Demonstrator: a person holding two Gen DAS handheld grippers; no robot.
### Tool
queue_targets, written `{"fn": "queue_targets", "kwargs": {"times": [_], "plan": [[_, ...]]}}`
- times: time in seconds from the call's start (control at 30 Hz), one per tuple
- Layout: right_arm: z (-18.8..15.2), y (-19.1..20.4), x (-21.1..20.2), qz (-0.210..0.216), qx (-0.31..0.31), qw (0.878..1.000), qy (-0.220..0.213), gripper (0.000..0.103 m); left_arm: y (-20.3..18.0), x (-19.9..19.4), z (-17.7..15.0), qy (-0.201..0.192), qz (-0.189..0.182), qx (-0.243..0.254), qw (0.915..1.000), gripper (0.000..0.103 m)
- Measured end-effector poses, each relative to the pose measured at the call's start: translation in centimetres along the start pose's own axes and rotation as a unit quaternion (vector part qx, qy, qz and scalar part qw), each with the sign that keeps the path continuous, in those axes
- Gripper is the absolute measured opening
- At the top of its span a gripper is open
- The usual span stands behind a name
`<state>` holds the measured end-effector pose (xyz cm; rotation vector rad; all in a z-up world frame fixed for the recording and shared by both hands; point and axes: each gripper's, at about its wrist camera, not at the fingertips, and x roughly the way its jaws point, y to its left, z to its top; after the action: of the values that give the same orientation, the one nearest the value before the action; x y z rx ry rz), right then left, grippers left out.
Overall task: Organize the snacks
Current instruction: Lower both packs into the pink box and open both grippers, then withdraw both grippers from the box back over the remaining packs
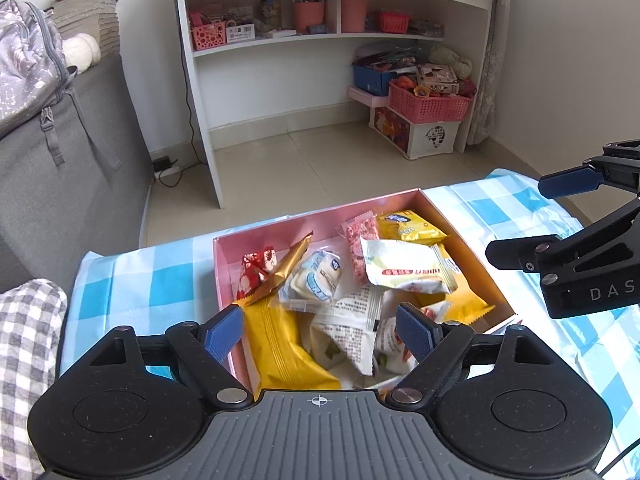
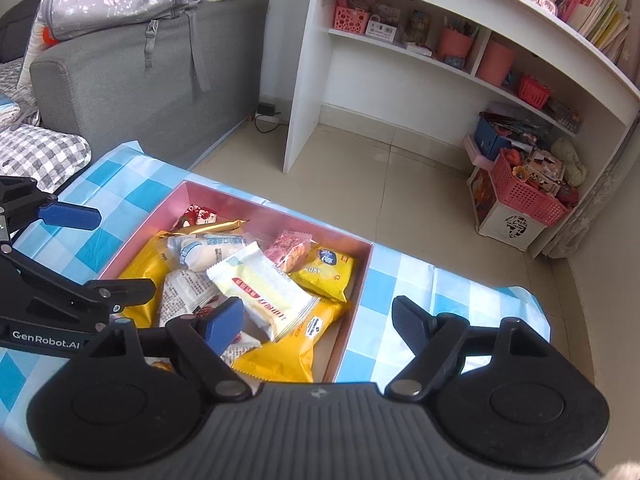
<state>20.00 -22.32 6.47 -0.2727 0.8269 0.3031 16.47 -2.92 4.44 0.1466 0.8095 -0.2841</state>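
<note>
White shelves (image 1: 320,36) and a grey sofa (image 2: 140,76) stand behind a table (image 1: 152,276) with a blue and white checked cloth. On it sits a pink box (image 1: 228,264), and the snacks (image 1: 404,268) are piled inside it. I see yellow packs, white packs and a red one, all heaped up with no order.

Both grippers hang above the box. The left gripper (image 1: 322,334) has its fingers (image 1: 222,336) spread wide, and nothing is between them. The right gripper (image 2: 320,324) is spread wide too and holds nothing. One of its fingers is over the snacks and the other is over the cloth outside the box.

What could go wrong? The packs are slippery and lie on top of each other, so a grab may catch two at once or let one slide away. The two grippers are near each other, so they could bump if both reach in together. A finger could also hit the box wall and push the box across the cloth.

The box sits near the far edge of the table, so a push that way could tip it to the floor (image 1: 340,160). There is open cloth on both sides of the box for putting packs down.
</note>
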Motion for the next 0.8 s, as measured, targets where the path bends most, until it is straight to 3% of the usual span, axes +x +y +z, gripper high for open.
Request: {"fn": "queue_targets", "kwargs": {"times": [0.37, 0.8], "plan": [[-3.6, 2.3, -2.3, 0.003, -0.007, 1.0, 0.001, 0.086, 0.2, -3.5, -4.2, 0.005, 0.002, -0.007, 1.0, 0.094], [-7.7, 4.1, -1.9, -0.011, -0.039, 0.999, -0.022, 0.09, -1.5, -3.2, -10.4, 0.013, 0.009, 0.038, 0.9992, 0.095]]}}
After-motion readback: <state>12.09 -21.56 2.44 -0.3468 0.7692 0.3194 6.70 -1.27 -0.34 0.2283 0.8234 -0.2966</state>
